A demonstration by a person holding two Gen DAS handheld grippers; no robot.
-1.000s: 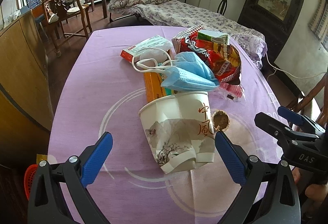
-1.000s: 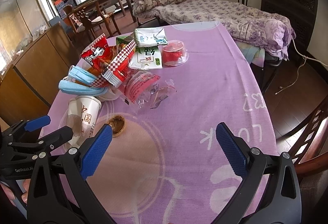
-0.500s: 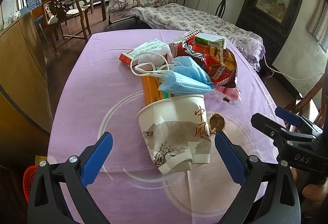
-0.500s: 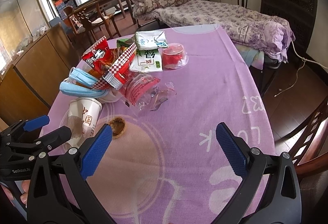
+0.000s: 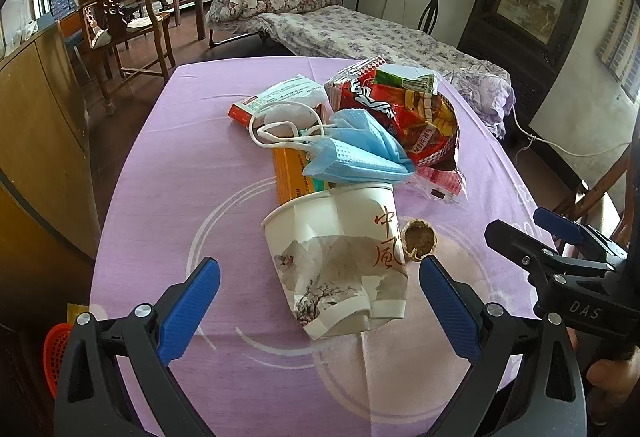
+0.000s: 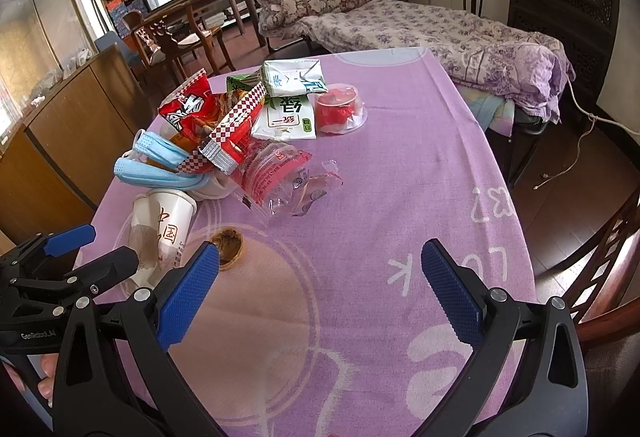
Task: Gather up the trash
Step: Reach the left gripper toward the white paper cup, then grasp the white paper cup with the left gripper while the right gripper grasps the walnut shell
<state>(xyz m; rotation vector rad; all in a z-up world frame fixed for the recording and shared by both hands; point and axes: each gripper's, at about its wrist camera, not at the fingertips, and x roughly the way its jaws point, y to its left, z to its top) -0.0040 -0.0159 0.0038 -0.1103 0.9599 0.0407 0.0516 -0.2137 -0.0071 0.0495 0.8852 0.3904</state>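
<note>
A heap of trash lies on the purple tablecloth point(image 5: 168, 165). Nearest is a crushed paper cup point(image 5: 340, 261) point(image 6: 162, 225) on its side, with a brown nut shell point(image 5: 418, 239) point(image 6: 228, 243) beside it. Behind lie blue face masks point(image 5: 356, 153) point(image 6: 156, 165), a red snack bag point(image 5: 404, 109) point(image 6: 200, 113), a clear plastic wrapper point(image 6: 280, 177), green drink cartons point(image 6: 292, 97) and a red jelly cup point(image 6: 340, 109). My left gripper point(image 5: 320, 313) is open, its jaws on either side of the paper cup without touching. My right gripper point(image 6: 320, 301) is open over bare cloth, right of the shell.
A red basket point(image 5: 56, 349) shows below the table's left edge. A wooden cabinet point(image 5: 36, 125) stands left, chairs point(image 5: 120, 29) and a bed point(image 5: 360, 33) behind, a chair point(image 6: 608, 261) at the right. A white and orange box point(image 5: 276, 97) lies behind the masks.
Both grippers drew back slightly toward the near edge, so the trash pile looks a bit farther away. Nothing on the table moved; both grippers stayed open.
</note>
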